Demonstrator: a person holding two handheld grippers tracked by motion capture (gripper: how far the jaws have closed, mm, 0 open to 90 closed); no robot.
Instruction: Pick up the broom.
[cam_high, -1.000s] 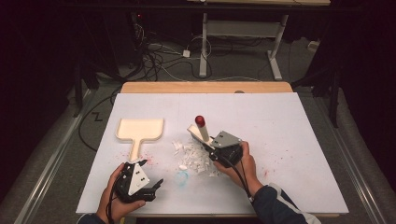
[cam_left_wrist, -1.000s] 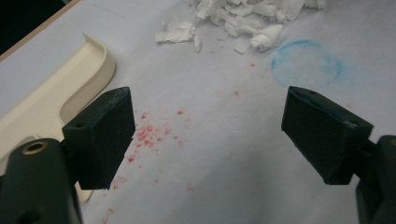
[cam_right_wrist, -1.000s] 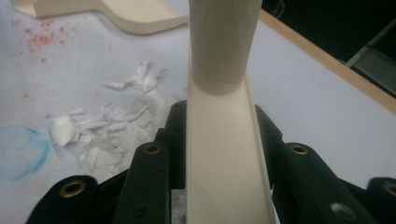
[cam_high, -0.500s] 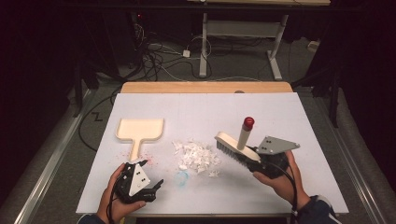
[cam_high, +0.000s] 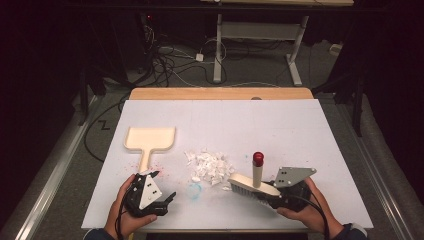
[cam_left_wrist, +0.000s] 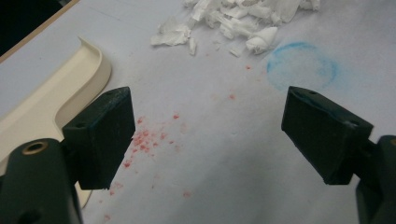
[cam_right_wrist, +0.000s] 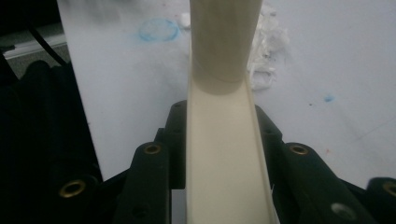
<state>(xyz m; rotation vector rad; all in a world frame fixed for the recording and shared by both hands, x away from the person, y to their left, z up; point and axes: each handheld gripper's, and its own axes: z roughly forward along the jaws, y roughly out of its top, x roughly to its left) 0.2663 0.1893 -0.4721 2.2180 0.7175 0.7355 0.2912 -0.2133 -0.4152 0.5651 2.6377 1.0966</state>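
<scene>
Our right gripper clamps the brush at the lower right, bristles just right of the paper scraps; the dustpan lies beyond them, upper left, near our open, empty left gripper.

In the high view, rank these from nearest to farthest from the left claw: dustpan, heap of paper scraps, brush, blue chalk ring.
From the left claw:
1. Blue chalk ring, just to its right on the table.
2. Dustpan and heap of paper scraps: too close to call; the dustpan handle lies behind the claw, the heap to its back right.
3. Brush, far right, held in the right claw.
</scene>
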